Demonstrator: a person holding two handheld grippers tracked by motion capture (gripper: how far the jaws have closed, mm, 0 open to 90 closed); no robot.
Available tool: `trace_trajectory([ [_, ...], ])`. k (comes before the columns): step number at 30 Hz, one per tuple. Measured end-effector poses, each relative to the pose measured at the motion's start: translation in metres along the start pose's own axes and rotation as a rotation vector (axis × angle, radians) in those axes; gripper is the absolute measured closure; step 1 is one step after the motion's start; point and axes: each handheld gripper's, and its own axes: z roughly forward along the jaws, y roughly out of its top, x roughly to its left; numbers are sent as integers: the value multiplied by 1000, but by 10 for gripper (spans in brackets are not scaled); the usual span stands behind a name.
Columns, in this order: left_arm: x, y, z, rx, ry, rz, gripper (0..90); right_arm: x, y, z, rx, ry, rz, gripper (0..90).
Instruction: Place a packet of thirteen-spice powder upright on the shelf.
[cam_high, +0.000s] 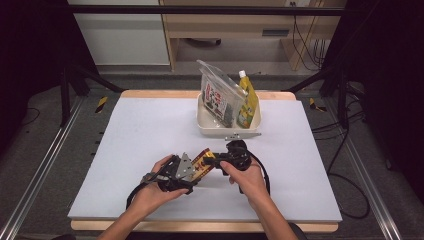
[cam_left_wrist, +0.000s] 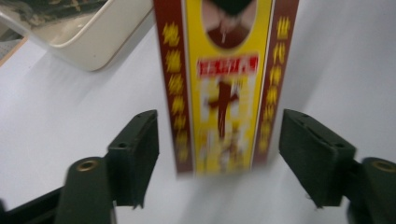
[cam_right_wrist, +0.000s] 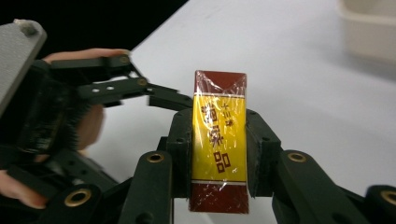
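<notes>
Just in front of the cream plastic tub (cam_high: 206, 126) that holds upright pouches, both hands meet over the white table mat (cam_high: 125, 150), passing a slim red-and-yellow wrapped box (cam_right_wrist: 219, 144) between them. The right gripper (cam_right_wrist: 219, 156) has its pads pressed against the box's two narrow sides, near one end, while the left gripper (cam_left_wrist: 219, 154) stands open around the other end, its pads clear of the wrapper on both sides. The box's long axis runs from one claw to the other, so the right hand alone carries it, and any lift toward the tub would likely fall to that hand.
</notes>
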Motion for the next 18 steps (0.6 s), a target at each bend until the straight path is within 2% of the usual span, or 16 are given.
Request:
trace_trajectory([
  [2,3,-2,-1,-2,-3,-16,264,0,2,-7,-15,-37,-11,682],
  [5,9,-6,-4,0,10,-38,256,-5,6,-22,-62,-87,1,682],
  [11,25,-18,-8,18,42,-100,202,-20,8,-46,-113,-206,10,681],
  [15,33,-27,-9,23,60,-146,169,-26,8,-55,-131,-251,23,681],
  [18,37,-29,-11,30,72,-150,153,-29,8,-59,-141,-265,31,681],
])
